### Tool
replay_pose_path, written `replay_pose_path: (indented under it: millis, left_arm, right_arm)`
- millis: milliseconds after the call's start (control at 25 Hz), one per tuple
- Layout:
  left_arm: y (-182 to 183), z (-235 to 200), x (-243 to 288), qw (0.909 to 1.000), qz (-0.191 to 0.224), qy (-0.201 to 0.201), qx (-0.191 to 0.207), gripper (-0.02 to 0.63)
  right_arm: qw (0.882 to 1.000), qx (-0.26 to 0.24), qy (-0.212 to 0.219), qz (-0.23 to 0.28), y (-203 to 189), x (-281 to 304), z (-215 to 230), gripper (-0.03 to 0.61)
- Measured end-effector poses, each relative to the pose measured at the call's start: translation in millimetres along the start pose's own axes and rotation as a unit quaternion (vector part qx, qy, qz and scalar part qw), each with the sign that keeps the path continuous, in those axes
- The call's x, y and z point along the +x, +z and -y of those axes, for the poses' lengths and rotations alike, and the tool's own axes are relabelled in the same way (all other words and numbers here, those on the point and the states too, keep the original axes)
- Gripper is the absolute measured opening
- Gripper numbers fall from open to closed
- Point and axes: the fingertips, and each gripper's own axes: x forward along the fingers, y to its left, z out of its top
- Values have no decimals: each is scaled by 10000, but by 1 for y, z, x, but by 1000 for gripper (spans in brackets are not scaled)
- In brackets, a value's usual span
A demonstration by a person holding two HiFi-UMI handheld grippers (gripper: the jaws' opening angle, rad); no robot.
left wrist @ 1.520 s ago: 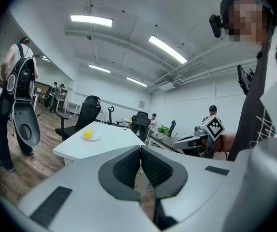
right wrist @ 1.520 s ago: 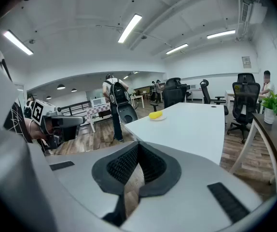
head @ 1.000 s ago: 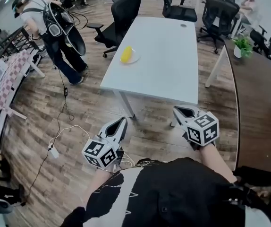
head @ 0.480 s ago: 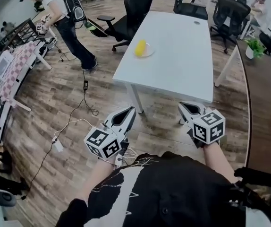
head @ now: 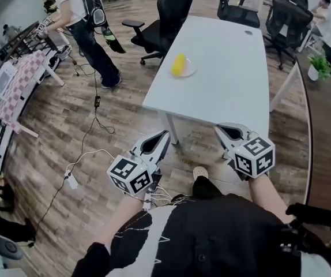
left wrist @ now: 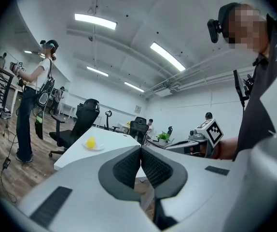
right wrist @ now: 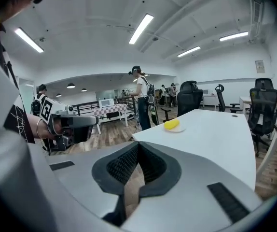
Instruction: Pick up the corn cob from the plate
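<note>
The yellow corn cob [head: 178, 64] lay on a small white plate [head: 187, 72] at the white desk's [head: 229, 79] left edge, well apart from the left tool [head: 163, 135] and right tool [head: 221, 130], both pinched together, empty.

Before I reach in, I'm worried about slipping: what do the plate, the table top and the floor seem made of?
Plate: white, smooth, probably ceramic or plastic; too small to tell. Table top: matte white, likely laminate, by its flat even colour. Floor: wood or wood-look planks, with visible grain and seams.
</note>
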Motion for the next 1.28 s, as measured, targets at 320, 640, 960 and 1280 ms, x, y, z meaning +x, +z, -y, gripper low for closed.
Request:
replay_pose_path:
  millis: [320, 640, 960, 1280]
  left_arm:
    - [15, -61, 59, 9996, 71, 93, -266, 14]
    - [15, -117, 123, 9987, 5, 258, -440, 14]
    - [14, -156, 184, 9973, -120, 358, -634, 14]
    - [5, -177, 234, 9957, -305, 474, -740, 14]
  right_arm:
    - [9995, -59, 202, -256, 23, 71, 55, 15]
    - [9980, -81, 507, -372, 43, 135, 110, 15]
    - [9950, -45, 867, -485, 56, 181, 159, 15]
    - [9921, 128, 1164, -451, 59, 213, 191, 15]
